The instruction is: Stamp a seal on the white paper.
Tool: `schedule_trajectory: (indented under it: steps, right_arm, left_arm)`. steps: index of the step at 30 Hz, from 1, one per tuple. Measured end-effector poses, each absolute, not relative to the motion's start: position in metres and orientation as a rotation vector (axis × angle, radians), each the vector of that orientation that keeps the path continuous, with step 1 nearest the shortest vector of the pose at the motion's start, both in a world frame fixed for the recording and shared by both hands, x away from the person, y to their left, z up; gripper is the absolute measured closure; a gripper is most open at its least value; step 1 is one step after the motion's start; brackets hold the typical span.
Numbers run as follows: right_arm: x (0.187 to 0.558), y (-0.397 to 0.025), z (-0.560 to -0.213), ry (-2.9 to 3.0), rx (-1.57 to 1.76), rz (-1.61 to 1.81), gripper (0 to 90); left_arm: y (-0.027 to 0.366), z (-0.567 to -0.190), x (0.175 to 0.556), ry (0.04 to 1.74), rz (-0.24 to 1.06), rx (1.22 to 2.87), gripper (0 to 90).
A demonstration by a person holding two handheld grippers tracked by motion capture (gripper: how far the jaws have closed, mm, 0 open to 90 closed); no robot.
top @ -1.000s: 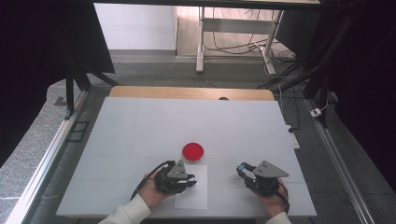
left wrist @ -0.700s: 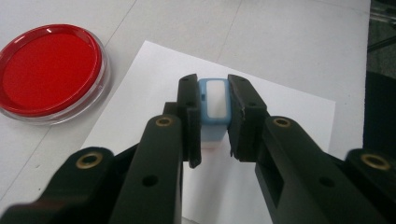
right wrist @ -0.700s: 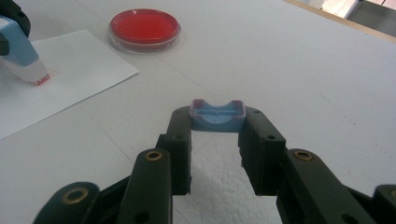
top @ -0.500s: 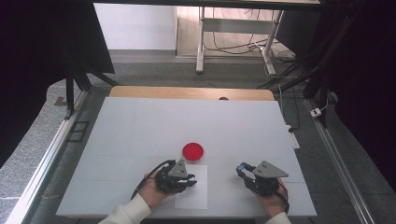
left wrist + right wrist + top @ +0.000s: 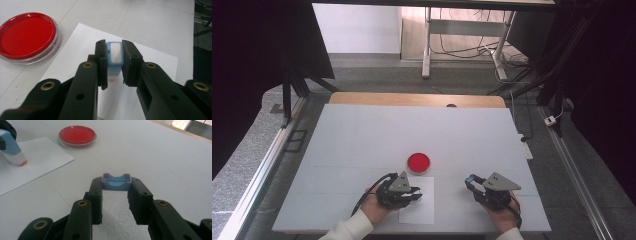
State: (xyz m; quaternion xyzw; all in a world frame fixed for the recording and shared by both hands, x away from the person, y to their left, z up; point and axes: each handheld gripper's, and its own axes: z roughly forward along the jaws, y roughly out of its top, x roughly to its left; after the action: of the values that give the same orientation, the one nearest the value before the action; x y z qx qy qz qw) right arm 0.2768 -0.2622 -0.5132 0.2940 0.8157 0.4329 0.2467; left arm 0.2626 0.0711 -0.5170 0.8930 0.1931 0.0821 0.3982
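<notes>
- Stamp (image 5: 114, 58): light blue body with a white label panel on its top face and a white lower part ending in a red-inked base. Held upright, slightly tilted, its base on or just above the sheet of paper (image 5: 155, 65); contact cannot be told for sure. A faint red mark shows on the paper beside the base in the right gripper view.
- Left gripper (image 5: 412, 194): held low in the person's left hand (image 5: 374, 206) at the near edge of the table (image 5: 362, 135), forearm entering from the bottom, jaws pointing to the right over the paper. Jaws closed narrow, clamped on the two sides of the stamp, which sits between their tips.
- Stamp cap (image 5: 116, 181): small blue piece with a pinkish rim and a curved cut-out, pinched across its ends at the very tips of the jaws.
- Right gripper (image 5: 116, 185): held in the person's right hand (image 5: 502, 217), near the table's front right part, jaws pointing left toward the other gripper. Jaws part-closed, gripping the cap; it hangs just above the table surface.
- Ink pad (image 5: 418, 162): round, red, in a clear shallow dish, lying flat on the table just beyond the far edge of the paper, apart from both grippers.
- Paper: white sheet, flat, between the two hands, nearer the left.
</notes>
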Motion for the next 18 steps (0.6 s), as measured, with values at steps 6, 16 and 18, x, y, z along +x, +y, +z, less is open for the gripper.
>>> schedule_trajectory:
  steps: [6,16,18]
  right_arm:
    - [0.2771,-0.2624,-0.5135,2.226,0.803,1.180,64.9]
    - [0.2769,-0.2625,-0.5131,2.226,0.800,1.179,64.9]
    - [0.2769,-0.2624,-0.5131,2.226,0.798,1.179,64.9]
  left_arm:
    - [0.0711,-0.5168,0.2628,0.482,0.210,2.264,76.0]
    - [0.0694,-0.5156,0.2621,0.484,0.218,2.277,75.9]
    - [0.0694,-0.5156,0.2622,0.484,0.218,2.276,75.9]
